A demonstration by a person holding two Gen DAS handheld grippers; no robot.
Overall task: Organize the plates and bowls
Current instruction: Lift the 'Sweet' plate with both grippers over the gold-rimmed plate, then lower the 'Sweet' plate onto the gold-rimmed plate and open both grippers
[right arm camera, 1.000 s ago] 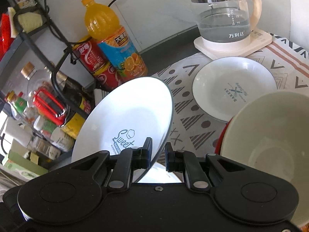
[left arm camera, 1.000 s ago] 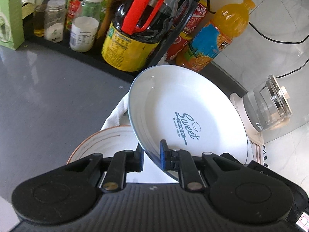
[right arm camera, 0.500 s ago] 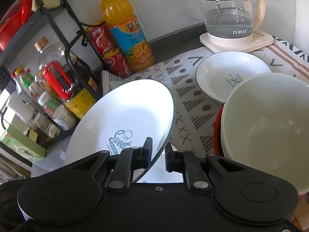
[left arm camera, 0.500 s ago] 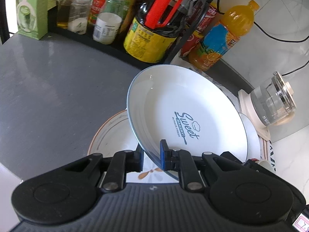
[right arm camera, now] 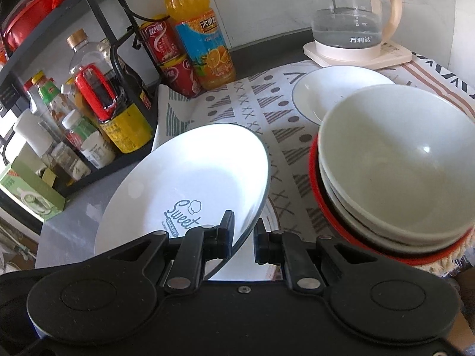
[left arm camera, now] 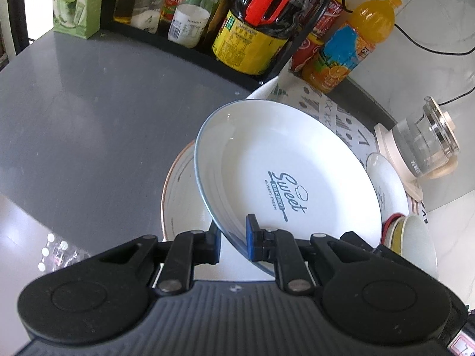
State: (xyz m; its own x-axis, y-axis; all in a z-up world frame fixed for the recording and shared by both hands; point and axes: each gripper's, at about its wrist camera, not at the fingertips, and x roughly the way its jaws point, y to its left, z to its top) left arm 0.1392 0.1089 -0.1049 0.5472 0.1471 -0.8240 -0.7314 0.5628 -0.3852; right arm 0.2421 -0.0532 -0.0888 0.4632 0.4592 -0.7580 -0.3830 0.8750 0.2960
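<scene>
Bowls (right arm camera: pixel 397 175) look stacked already, both the left gripper (left arm camera: pixel 232 238) and right gripper (right arm camera: pixel 242 237) pinching the Sweet Bakery plate (left arm camera: pixel 285 175) above the gold-rimmed plate (left arm camera: pixel 178 195), small plate (right arm camera: pixel 329 89) left.

1. The grey worktop (left arm camera: pixel 89 124) lies open to the left of the orange-rimmed plate (left arm camera: pixel 175 204).
2. A rack of bottles (left arm camera: pixel 246 29) walls off the far edge.
3. The stacked bowls (right arm camera: pixel 397 172) crowd the right side, with a small plate (right arm camera: pixel 326 89) and kettle (right arm camera: pixel 347 20) behind.
4. The patterned cloth (right arm camera: pixel 252 109) between them offers a narrow lane.
</scene>
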